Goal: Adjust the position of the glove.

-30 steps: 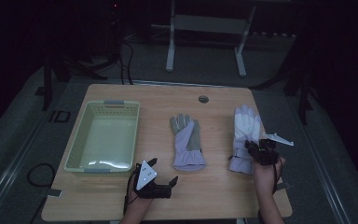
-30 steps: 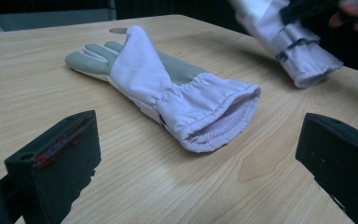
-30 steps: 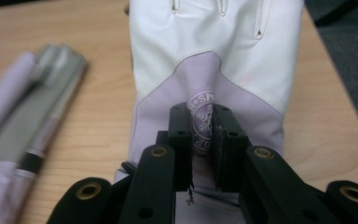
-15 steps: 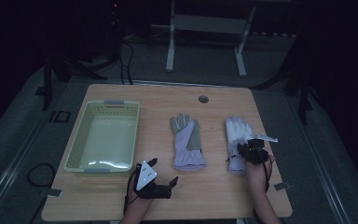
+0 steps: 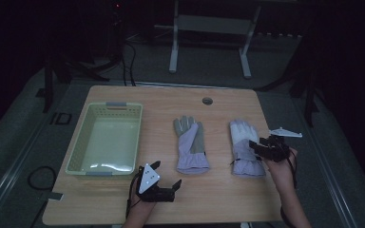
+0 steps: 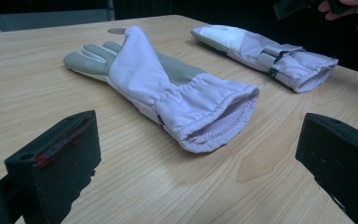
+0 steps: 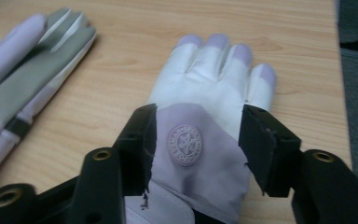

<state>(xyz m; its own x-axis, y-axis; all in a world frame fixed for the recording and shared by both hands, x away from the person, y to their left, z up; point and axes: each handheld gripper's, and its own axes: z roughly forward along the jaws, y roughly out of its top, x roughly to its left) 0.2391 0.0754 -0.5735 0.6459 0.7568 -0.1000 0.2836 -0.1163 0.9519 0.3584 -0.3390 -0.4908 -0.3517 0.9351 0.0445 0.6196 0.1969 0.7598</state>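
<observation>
Wood-grain table [image 5: 228, 199] carries a pale green basket [image 5: 105, 141] at about 9 o'clock; lilac left glove [image 5: 190, 145] lies palm-up at centre; the right glove [image 5: 244, 147] sits at 3 o'clock, back up. Right gripper [image 5: 256, 148] hovers over that glove's cuff, jaws just been opening, glove between them but not pinched; left gripper [image 5: 165, 176] rests at 6 o'clock, jaws wide, nothing in them.

On the table [image 5: 123, 99] lie 2 gloves: 1 palm-up glove [image 5: 190, 144] near the middle and 1 white-backed glove [image 5: 243, 142] to its right. 1 pale green basket [image 5: 78, 153] sits at the left. 2 grippers are there: the left gripper [image 5: 166, 176] at the near edge and the right gripper [image 5: 255, 148] at the right.
</observation>
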